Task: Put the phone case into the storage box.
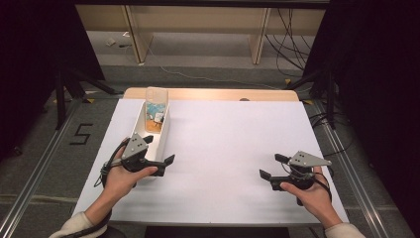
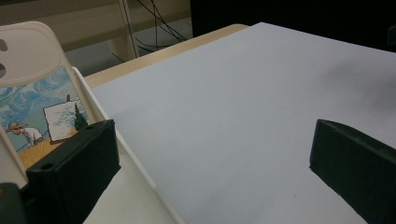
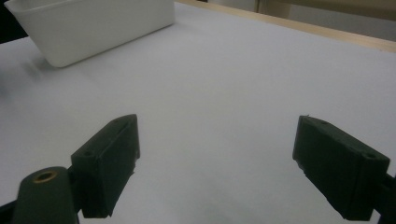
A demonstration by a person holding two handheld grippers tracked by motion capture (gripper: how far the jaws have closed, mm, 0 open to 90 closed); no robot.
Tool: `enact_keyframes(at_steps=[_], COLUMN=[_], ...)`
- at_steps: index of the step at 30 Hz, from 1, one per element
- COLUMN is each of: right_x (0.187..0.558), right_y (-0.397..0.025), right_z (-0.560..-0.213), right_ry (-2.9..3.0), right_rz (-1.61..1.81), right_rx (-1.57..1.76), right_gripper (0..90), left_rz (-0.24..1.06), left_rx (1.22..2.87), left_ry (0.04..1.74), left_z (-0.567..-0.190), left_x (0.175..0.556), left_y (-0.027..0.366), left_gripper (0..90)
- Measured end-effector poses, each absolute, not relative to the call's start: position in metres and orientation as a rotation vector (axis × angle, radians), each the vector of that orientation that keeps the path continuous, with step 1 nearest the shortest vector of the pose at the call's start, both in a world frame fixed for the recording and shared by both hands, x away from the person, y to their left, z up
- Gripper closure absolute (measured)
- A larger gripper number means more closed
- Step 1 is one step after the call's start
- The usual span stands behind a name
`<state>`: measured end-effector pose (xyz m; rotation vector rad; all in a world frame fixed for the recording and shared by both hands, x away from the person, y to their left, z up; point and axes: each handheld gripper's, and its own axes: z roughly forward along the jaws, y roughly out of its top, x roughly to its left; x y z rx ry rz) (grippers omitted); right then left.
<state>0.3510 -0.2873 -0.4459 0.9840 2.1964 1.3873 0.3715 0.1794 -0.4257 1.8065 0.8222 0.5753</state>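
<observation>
I see a phone case [image 2: 35,93] that is cream at its top and printed below with swirling blue sky, a small painter in a straw hat, a white canvas and orange-yellow field. It stands in a plain white bin [image 1: 163,130] on the white table cover [image 1: 233,144], whose far edge shows pale wood. My grippers [image 1: 159,148] [image 1: 274,166] are black with grey top plates.

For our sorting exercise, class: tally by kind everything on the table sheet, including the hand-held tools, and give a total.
Tools: 2, the left tool and the right tool, both open
White tray: 1
Phone case with a painted picture, standing in the tray: 1
Total: 4
</observation>
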Motion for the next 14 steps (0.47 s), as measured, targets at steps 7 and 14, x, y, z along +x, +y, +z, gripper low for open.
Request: enact_keyframes(at_steps=[7,14], right_x=[0.3509,0.3511], right_y=[-0.2878,-0.2887], right_z=[-0.4457,-0.4459], right_ry=[2.194,2.191], right_rz=[1.390,1.393], right_rx=[0.984,0.988], right_gripper=[15.7,15.7], left_rz=[0.567,0.567], left_rx=[1.812,1.824], left_ry=[0.821,0.811], left_z=[-0.4282,-0.4290], left_x=[0.3705,0.3689], left_y=[0.1779,0.1754], left_gripper=[0.7,0.7])
